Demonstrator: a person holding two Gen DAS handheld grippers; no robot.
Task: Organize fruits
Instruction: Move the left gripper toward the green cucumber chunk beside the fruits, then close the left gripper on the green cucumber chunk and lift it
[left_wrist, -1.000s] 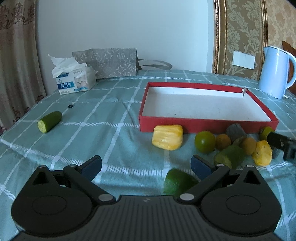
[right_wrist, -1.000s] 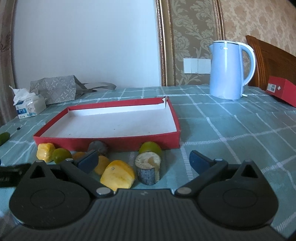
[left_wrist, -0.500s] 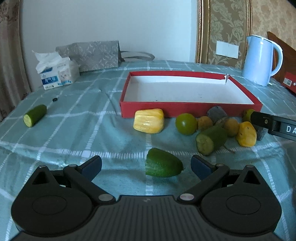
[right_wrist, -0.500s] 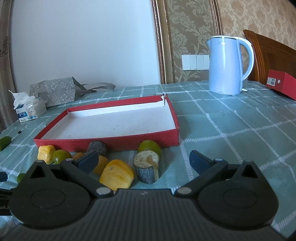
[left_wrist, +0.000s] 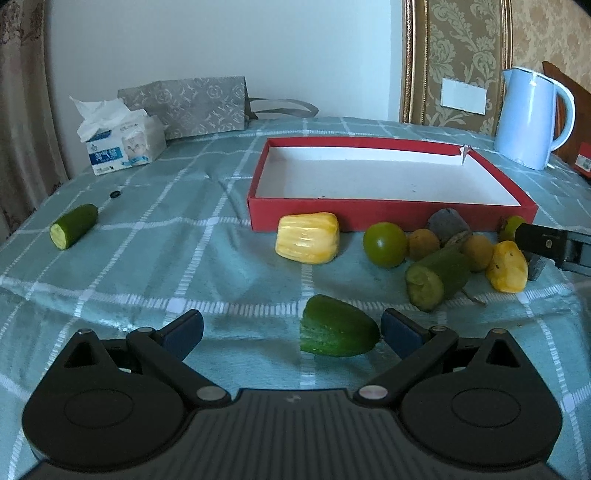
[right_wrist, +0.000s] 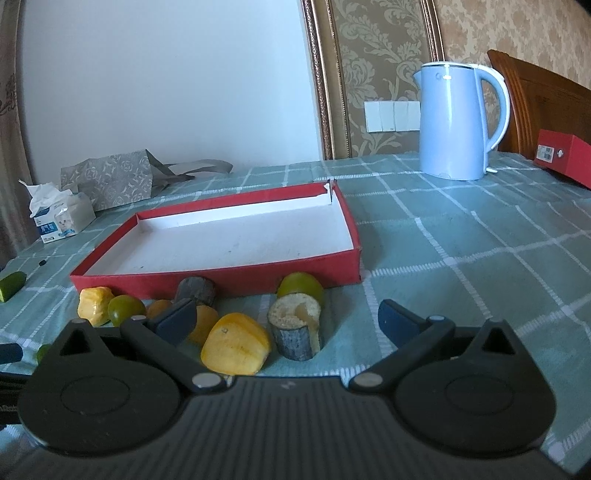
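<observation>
A red box lid with a white inside (left_wrist: 388, 212) (right_wrist: 221, 282) lies empty on the checked cloth. Fruit pieces lie along its near side: a yellow jackfruit piece (left_wrist: 308, 238), a green lime (left_wrist: 385, 244), a cucumber chunk (left_wrist: 436, 278), small brown fruits. My left gripper (left_wrist: 291, 330) is open, with a green cucumber end (left_wrist: 338, 332) between its fingers near the right one. My right gripper (right_wrist: 286, 317) is open over a yellow piece (right_wrist: 236, 343) and a grey-skinned cut chunk (right_wrist: 297, 330). The right gripper's finger (left_wrist: 550, 243) shows at the left view's right edge.
A lone cucumber piece (left_wrist: 74, 226) lies far left. A tissue box (left_wrist: 122, 146) and a grey paper bag (left_wrist: 192, 107) stand at the back left. A blue kettle (right_wrist: 460, 120) stands back right, with a red box (right_wrist: 565, 157) and a wooden chair beyond.
My left gripper has drawn back and turned, so the green cucumber end now sits clear between its fingers. The right gripper has lifted slightly. No fruit has moved.
</observation>
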